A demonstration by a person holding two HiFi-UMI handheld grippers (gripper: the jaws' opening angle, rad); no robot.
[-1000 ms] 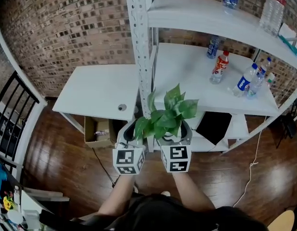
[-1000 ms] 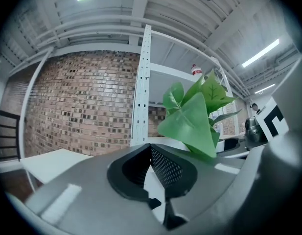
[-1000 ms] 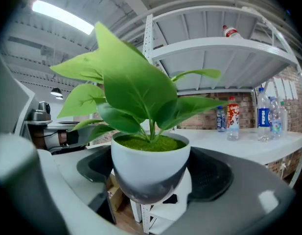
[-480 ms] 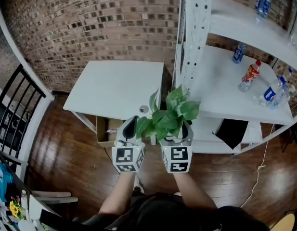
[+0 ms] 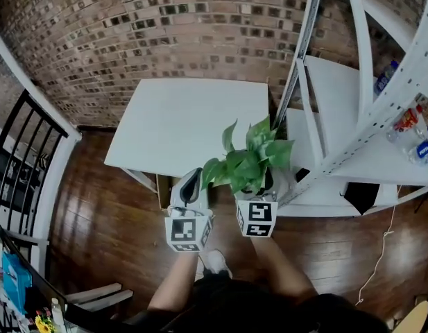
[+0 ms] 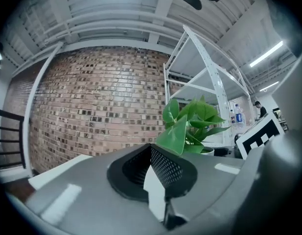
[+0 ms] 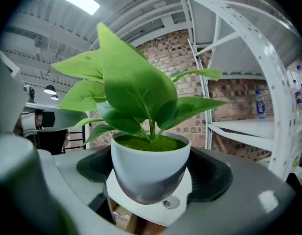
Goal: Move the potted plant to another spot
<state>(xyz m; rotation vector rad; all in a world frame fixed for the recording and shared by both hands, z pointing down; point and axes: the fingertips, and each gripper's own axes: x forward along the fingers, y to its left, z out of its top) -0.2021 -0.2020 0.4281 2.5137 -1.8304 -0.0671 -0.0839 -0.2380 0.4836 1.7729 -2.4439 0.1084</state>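
Observation:
The potted plant (image 5: 248, 161) has broad green leaves and a white pot (image 7: 150, 168) topped with moss. My right gripper (image 5: 259, 186) is shut on the pot, one jaw against each side, and holds it upright in the air. In the right gripper view the pot fills the space between the jaws of the right gripper (image 7: 151, 180). My left gripper (image 5: 189, 186) rides just left of the plant, apart from it. Its jaws stand a little apart in the left gripper view, with nothing between them at the left gripper (image 6: 151, 173). The plant (image 6: 190, 126) shows to its right there.
A white table (image 5: 193, 116) stands against the brick wall, just ahead of the grippers. A white metal shelf rack (image 5: 338, 151) with bottles (image 5: 415, 134) is on the right. A black railing (image 5: 19, 158) is at the far left. Below is a wooden floor.
Both grippers and the plant have travelled left, away from the shelf rack and over to the front of the white table. The right grip on the pot is unchanged.

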